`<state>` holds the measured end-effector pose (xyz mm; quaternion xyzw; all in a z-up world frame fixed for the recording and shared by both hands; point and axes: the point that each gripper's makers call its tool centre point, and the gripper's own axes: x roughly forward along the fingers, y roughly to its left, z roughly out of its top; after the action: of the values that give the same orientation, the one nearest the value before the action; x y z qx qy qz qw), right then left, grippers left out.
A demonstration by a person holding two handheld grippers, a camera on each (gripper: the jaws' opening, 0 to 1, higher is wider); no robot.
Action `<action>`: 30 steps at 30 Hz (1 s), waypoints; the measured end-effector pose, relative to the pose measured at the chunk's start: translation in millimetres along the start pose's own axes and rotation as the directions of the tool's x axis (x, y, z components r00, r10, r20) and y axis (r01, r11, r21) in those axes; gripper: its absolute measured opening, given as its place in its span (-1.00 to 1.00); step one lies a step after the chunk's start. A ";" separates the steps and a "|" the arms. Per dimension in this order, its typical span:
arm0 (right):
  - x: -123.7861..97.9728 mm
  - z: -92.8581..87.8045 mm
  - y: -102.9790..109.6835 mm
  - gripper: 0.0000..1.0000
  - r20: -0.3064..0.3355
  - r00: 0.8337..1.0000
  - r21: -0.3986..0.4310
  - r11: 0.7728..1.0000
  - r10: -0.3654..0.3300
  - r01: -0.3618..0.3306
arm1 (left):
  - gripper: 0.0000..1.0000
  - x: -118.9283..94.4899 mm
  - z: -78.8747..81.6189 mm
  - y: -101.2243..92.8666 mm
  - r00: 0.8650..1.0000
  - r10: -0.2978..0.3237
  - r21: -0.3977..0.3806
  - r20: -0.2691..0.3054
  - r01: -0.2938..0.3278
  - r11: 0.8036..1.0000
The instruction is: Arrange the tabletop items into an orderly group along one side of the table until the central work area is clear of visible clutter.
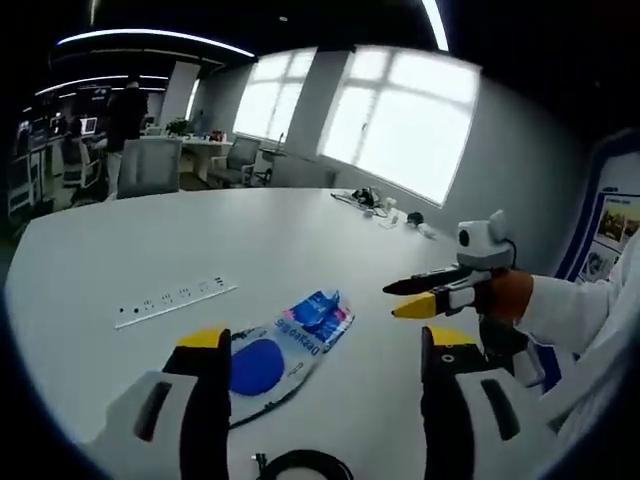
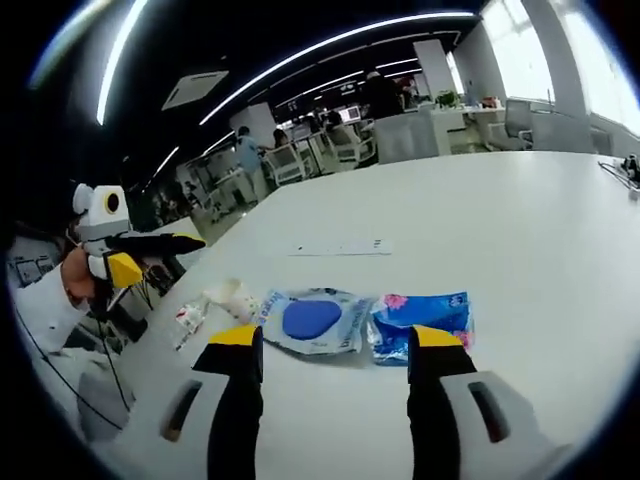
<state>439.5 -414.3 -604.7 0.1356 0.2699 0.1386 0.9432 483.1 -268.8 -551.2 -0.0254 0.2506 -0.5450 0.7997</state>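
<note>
A white pouch with a blue disc (image 1: 258,366) lies on the white table (image 1: 150,240), touching a blue printed packet (image 1: 318,318). My left gripper (image 1: 325,340) stands open just short of them, with nothing between its jaws. The right gripper (image 1: 397,300) comes in from the right, held by a hand with a white sleeve. In the right gripper view the pouch (image 2: 312,320) and the blue packet (image 2: 420,322) lie just beyond my open right gripper (image 2: 335,337). A crumpled white item (image 2: 230,296) and a small sachet (image 2: 188,320) lie to their left. The left gripper (image 2: 165,257) hovers at the far left.
A white power strip (image 1: 175,300) lies further out on the table, also seen as the power strip (image 2: 340,247). A black cable (image 1: 300,465) curls at the near edge. Small items (image 1: 375,203) sit at the far side. Office chairs and desks (image 2: 400,135) stand beyond the table.
</note>
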 end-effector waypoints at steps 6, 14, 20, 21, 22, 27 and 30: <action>5.5 -7.7 33.1 0.14 -0.018 0.999 -0.024 0.998 0.051 -0.051 | 0.63 -32.4 -8.4 3.3 1.000 0.023 -0.003 0.019 -0.023 1.000; 18.9 -33.4 72.2 0.10 -0.063 0.991 -0.031 0.993 0.115 -0.117 | 0.63 -63.4 -39.3 12.3 0.997 0.074 -0.026 0.017 -0.074 0.997; 25.9 -51.7 93.3 0.10 -0.101 0.983 -0.026 0.987 0.155 -0.158 | 0.62 -78.2 -58.4 14.6 0.996 0.090 -0.052 0.019 -0.089 0.995; 26.7 -53.9 96.1 0.10 -0.108 0.981 -0.026 0.986 0.161 -0.164 | 0.62 -80.6 -62.3 15.4 0.995 0.094 -0.060 0.015 -0.093 0.994; 27.6 -55.8 98.6 0.10 -0.112 0.980 -0.028 0.985 0.165 -0.169 | 0.62 -82.5 -64.9 15.8 0.995 0.097 -0.061 0.013 -0.096 0.994; 31.8 -66.2 110.8 0.10 -0.144 0.973 -0.048 0.981 0.180 -0.189 | 0.62 -90.6 -78.3 15.7 0.995 0.099 -0.070 0.005 -0.098 0.993; 34.7 -72.5 110.9 0.10 -0.158 0.970 -0.050 0.979 0.187 -0.197 | 0.61 -95.8 -91.5 18.1 0.994 0.105 -0.080 -0.010 -0.105 0.991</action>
<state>407.3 -287.0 -643.7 0.1192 0.3220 0.2478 0.9059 432.6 -155.5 -601.0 -0.0427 0.2758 -0.4917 0.8249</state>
